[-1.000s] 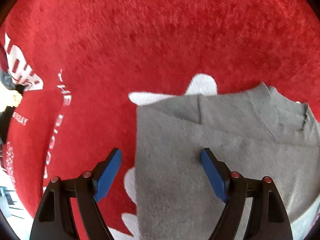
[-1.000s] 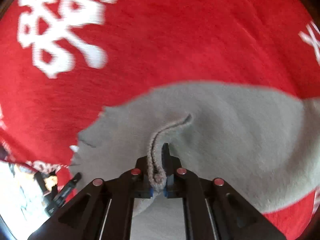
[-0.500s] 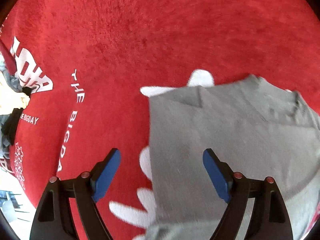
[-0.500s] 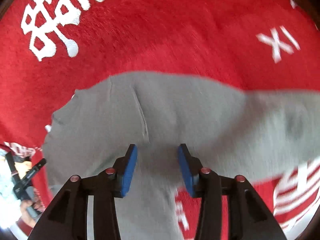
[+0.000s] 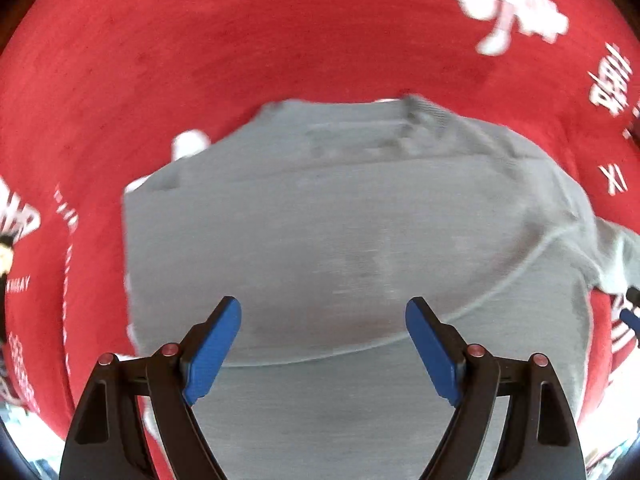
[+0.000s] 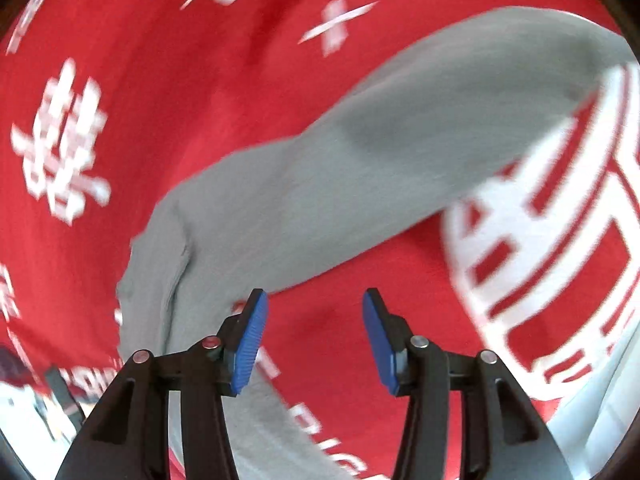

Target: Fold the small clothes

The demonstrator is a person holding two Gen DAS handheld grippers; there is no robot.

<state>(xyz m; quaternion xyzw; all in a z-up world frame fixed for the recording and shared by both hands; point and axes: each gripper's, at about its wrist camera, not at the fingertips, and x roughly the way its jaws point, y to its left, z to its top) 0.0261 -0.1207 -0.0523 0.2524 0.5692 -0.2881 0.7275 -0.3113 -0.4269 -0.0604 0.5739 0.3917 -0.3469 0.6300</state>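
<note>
Garment: a small grey knit sweater (image 5: 352, 232) is lying flat on a red cloth (image 5: 280, 40) printed with white lettering; in the left wrist view it is filling the area just ahead of and beneath the fingers, its ribbed neckline at the far edge.
Sleeve: in the right wrist view a long grey sleeve (image 6: 460, 112) is stretching away up and to the right of the tool, resting on the cloth.
Left gripper (image 5: 323, 354): its blue pads are standing wide apart over the sweater body, pinching nothing.
Right gripper (image 6: 314, 340): its blue pads are also spread, holding nothing; the gap between them is sitting over bare red cloth, the grey fabric lying just beyond and to the left of the left pad.
Handling: the knit is looking light, soft and limp, so it is likely to sag and drag rather than hold any shape; the fuzzy cloth beneath is probably giving some friction.
Where to take hold: a seam, cuff or hem edge is the better bite, as a pinch in the flat middle is likely to lift one layer only.
Focus: both views are blurring, so fine creases cannot be told.
</note>
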